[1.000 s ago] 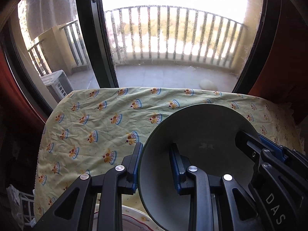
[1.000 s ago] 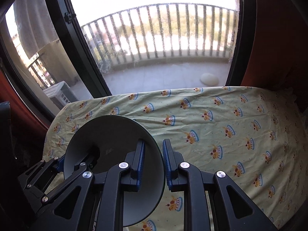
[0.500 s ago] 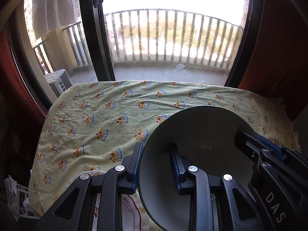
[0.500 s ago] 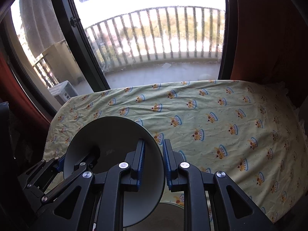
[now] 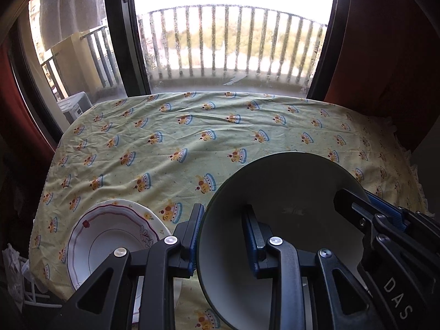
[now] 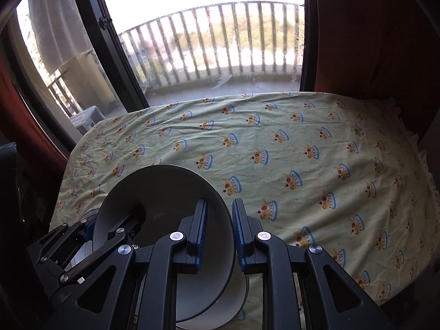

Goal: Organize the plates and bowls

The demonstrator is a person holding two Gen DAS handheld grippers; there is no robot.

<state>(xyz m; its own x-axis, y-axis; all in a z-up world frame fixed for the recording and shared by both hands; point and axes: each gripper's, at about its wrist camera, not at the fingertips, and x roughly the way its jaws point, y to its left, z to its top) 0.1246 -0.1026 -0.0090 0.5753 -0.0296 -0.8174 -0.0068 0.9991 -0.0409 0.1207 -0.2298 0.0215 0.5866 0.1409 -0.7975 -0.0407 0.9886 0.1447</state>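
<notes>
A grey bowl (image 5: 277, 220) hangs tilted above the near edge of the table, held from both sides. The left gripper (image 5: 222, 236) is clamped on its left rim – one finger outside, one inside – and the right gripper (image 6: 218, 231) pinches the opposite rim the same way. To the near left a white plate (image 5: 110, 236) with a red line lies on the yellow tablecloth (image 5: 220, 143). Another white dish (image 6: 220, 305) shows just beneath the bowl.
</notes>
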